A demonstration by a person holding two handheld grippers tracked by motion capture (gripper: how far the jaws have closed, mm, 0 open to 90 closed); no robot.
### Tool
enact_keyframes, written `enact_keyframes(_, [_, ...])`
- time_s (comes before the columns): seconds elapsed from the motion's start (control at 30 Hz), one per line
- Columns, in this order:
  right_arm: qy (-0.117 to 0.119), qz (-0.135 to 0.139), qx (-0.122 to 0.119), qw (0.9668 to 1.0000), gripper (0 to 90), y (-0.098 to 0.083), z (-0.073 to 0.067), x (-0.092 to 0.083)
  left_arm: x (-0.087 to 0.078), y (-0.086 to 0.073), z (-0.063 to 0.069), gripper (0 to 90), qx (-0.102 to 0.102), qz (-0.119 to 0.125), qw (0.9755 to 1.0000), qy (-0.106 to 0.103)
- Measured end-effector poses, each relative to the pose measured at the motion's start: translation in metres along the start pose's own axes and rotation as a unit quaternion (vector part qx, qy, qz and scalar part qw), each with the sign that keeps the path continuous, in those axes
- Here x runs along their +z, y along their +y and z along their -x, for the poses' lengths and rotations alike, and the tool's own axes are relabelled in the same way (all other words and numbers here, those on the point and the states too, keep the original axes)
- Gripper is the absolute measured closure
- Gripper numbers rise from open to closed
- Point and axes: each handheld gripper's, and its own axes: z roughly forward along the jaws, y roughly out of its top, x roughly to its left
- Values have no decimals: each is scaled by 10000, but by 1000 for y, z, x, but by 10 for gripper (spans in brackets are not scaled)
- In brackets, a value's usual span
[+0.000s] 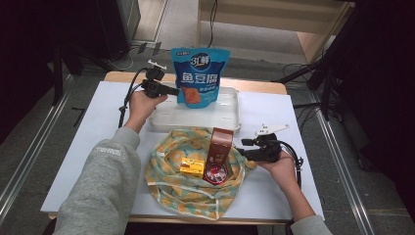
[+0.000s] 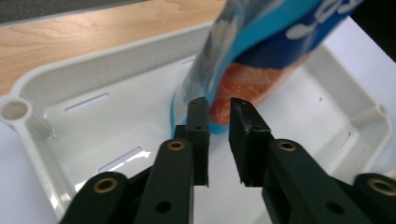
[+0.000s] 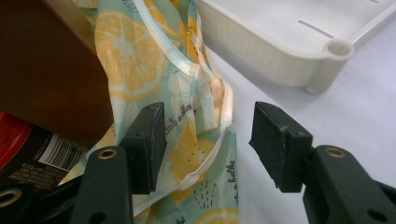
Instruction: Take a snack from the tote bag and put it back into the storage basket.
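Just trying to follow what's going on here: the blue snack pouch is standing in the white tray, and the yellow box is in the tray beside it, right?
Not quite. The blue snack pouch does stand in the white tray, but the yellow box is not there: it lies on the lemon-print cloth bag, nearer the person. The high view shows this.

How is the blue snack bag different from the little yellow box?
The blue snack bag stands upright in the white tray; the yellow box lies on the lemon-print cloth bag. The blue snack bag is much bigger than the yellow box. The snack bag is a soft pouch; the yellow box has flat sides and corners. The left gripper is at the snack bag; no gripper is near the yellow box. Both are packaged goods.
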Motion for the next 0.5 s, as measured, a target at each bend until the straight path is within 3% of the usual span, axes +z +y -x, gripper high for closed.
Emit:
enact_keyframes(0.23, [5, 14, 2, 10000, 455, 0, 0, 0, -11, -6, 2, 690, -76, 45, 9999, -134])
enact_keyframes(0.33, [9, 1, 3, 10000, 454, 0, 0, 0, -15, -11, 3, 670, -30, -41, 9999, -111])
enact_keyframes(0.5, [4, 14, 7, 10000, 454, 0, 0, -1, -20, -18, 7, 618, 32, -166, 9995, -267])
